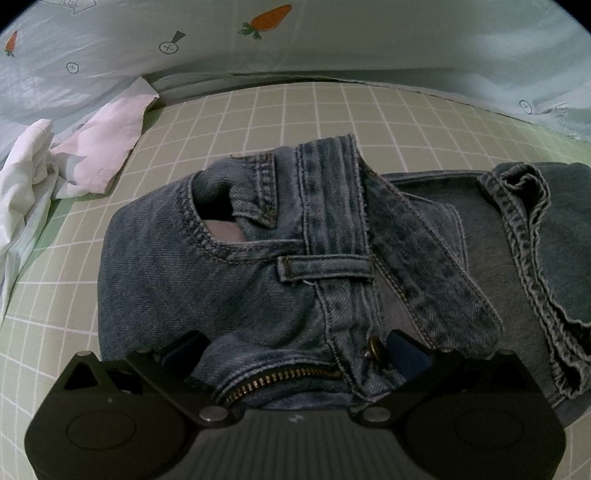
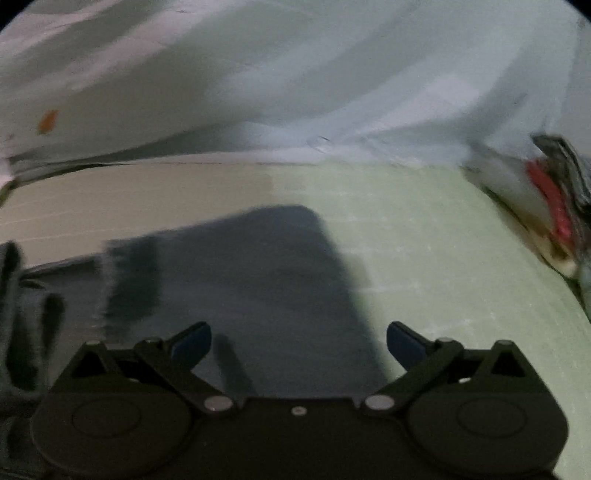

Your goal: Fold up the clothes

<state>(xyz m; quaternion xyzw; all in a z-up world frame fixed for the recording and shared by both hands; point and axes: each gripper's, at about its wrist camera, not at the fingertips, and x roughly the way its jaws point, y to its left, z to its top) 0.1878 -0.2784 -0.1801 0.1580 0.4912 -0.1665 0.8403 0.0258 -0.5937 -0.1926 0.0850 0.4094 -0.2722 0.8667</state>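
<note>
A pair of blue jeans point(image 1: 221, 280) lies bunched on the checked mat point(image 1: 258, 110), waistband toward me, its zipper point(image 1: 280, 380) and brass button point(image 1: 375, 347) close to the camera. My left gripper point(image 1: 295, 347) stands wide over the waistband, and the denim fills the gap between its fingers without being pinched. A hemmed leg end point(image 1: 524, 221) lies folded over at the right. The right wrist view is blurred. There my right gripper point(image 2: 299, 343) is open above a dark stretch of the jeans point(image 2: 240, 280), with nothing between its fingers.
A crumpled white and pink garment point(image 1: 85, 155) lies at the mat's left edge. Pale bedding with carrot prints point(image 1: 266, 20) rises behind the mat. In the right wrist view the green mat point(image 2: 443, 258) stretches to the right, with red and dark items point(image 2: 554, 210) at its far right edge.
</note>
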